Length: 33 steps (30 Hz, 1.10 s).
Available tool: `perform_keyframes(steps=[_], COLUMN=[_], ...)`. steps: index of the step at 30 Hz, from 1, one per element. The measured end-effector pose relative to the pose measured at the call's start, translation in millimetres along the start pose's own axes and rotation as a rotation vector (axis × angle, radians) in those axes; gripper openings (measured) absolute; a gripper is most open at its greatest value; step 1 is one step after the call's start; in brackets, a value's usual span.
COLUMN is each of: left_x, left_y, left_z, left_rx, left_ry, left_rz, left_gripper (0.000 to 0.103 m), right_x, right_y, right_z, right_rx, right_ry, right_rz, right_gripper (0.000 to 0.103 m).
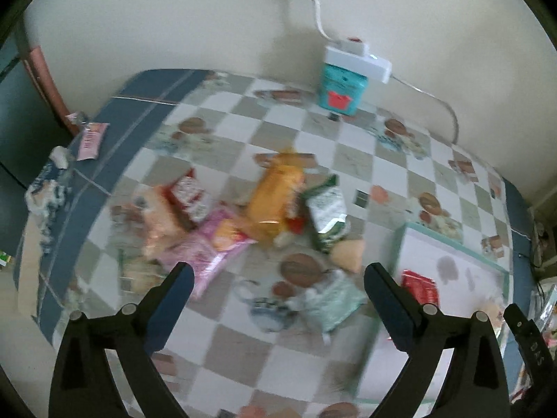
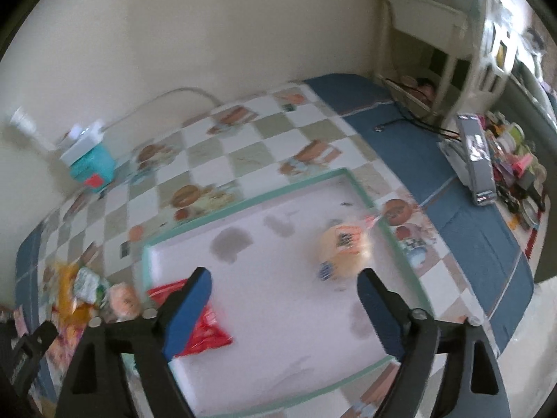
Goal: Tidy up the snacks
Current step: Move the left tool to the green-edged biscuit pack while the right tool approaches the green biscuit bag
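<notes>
A heap of snack packets lies mid-table in the left wrist view: an orange packet (image 1: 276,198), a green and white packet (image 1: 327,212), a pink packet (image 1: 209,247), a red and white packet (image 1: 189,196) and a pale green packet (image 1: 330,299). My left gripper (image 1: 278,275) is open and empty above them. A white tray with a green rim (image 2: 351,181) holds a red packet (image 2: 205,327) and a round cream bun packet (image 2: 343,254). My right gripper (image 2: 283,278) is open and empty over the tray.
The table has a checkered cloth (image 1: 243,111) with blue borders. A teal box (image 1: 343,90) with a white power strip on it stands by the back wall. Loose wrappers (image 1: 90,139) lie at the left edge. Cluttered items (image 2: 504,160) sit beyond the right edge.
</notes>
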<state>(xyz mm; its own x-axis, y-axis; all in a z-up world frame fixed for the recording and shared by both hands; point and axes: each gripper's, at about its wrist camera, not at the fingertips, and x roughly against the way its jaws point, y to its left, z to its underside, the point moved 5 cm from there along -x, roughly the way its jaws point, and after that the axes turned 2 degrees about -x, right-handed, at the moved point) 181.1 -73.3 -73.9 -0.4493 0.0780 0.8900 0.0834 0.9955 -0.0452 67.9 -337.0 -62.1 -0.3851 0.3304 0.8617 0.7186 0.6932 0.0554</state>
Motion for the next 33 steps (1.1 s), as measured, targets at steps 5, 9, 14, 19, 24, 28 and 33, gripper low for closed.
perform_keyframes(steps=[5, 9, 14, 19, 24, 28, 33], left_x=[4.3, 6.7, 3.4, -7.2, -13.9, -21.2, -35.1], left_y=[49.8, 92.5, 134.9, 167.4, 188.2, 198.2, 201.3], left_z=[6.0, 8.0, 14.5, 20.8, 25.2, 25.7, 26.3], left_rx=[0.086, 0.166, 0.251, 0.329, 0.388, 0.414, 0.428], left_ry=[0.018, 0.026, 0.046, 0.083, 0.103, 0.119, 0.154], left_rz=[-0.029, -0.074, -0.096, -0.106, -0.103, -0.104, -0.081], left_gripper=[0.098, 0.098, 0.098, 0.098, 0.098, 0.098, 0.098], right_x=[12.5, 12.4, 7.8, 1.0, -10.3, -25.9, -44.3], right_y=[39.4, 65.1, 96.7, 122.7, 139.9, 147.2, 151.9], right_z=[21.7, 36.5, 56.8, 75.0, 86.5, 95.5, 102.3], right_rx=[0.07, 0.104, 0.152, 0.199, 0.232, 0.244, 0.252], right_ry=[-0.011, 0.009, 0.049, 0.088, 0.12, 0.167, 0.212], right_rz=[-0.046, -0.088, -0.123, -0.158, -0.174, -0.185, -0.19], right_gripper=[0.102, 0.103, 0.103, 0.103, 0.103, 0.103, 0.103])
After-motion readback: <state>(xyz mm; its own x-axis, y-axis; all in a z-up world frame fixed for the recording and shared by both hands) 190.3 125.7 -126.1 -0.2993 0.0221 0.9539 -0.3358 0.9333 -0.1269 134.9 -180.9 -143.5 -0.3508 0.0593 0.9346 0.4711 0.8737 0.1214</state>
